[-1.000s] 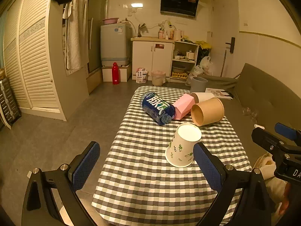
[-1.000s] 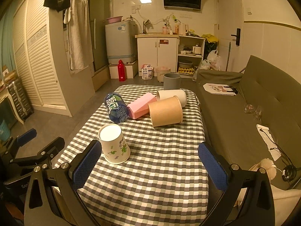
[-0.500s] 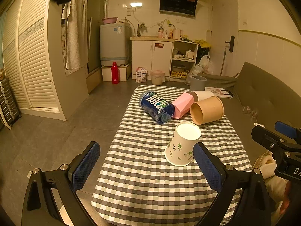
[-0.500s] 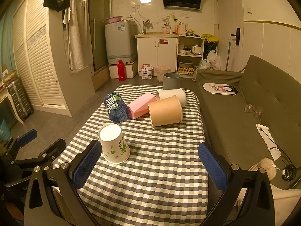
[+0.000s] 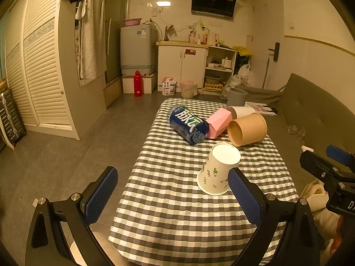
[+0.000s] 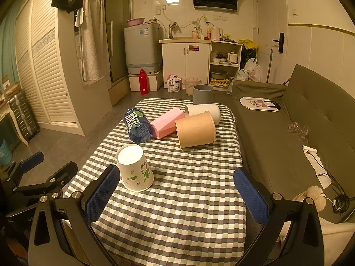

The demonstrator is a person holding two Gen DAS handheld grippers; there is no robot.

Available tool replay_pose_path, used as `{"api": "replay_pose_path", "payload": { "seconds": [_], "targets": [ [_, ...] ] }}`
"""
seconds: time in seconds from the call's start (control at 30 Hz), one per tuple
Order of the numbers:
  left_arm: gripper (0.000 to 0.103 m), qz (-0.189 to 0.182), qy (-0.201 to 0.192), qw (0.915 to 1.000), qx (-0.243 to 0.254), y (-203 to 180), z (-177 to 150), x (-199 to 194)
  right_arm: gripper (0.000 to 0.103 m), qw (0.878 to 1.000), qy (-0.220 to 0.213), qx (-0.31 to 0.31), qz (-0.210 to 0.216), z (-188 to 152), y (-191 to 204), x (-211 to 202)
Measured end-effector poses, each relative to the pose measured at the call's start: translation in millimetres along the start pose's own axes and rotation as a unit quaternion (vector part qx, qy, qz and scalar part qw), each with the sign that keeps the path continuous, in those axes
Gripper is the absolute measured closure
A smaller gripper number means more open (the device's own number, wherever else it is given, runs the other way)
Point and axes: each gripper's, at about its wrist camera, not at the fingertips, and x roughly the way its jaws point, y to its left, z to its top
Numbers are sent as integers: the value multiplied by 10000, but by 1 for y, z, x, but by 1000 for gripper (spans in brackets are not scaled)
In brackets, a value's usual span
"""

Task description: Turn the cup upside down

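The paper cup point(image 5: 218, 169) stands on the checked table point(image 6: 177, 210), wide mouth down and white base up, near the near edge and towards its left side as the right wrist view shows it. Its long axis runs close to vertical, tilted only by the lens, it seems. It lies ahead of both grippers: just inside the right finger of the left gripper point(image 5: 173, 196), and just beyond the left finger of the right gripper point(image 6: 175, 195). Both grippers are spread wide, holding nothing; neither touches the cup, and which is nearer is hard to judge. Farther along the table lie a blue can point(image 5: 188, 124), a pink box point(image 5: 217, 123), a brown cup point(image 5: 247, 129) and a white cup point(image 6: 203, 112), all on their sides. A sofa point(image 6: 288, 133) runs along the table's right edge; kitchen cabinets point(image 6: 185, 63) stand beyond.
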Motion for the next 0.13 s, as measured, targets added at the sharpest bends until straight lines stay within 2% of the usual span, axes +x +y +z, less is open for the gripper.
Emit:
{"api": "replay_pose_path", "payload": {
  "seconds": [0.13],
  "targets": [
    [0,-6,24,10000,-27,0,-1,2,0,10000,22,-13,11,-1,1,0]
  ]
}}
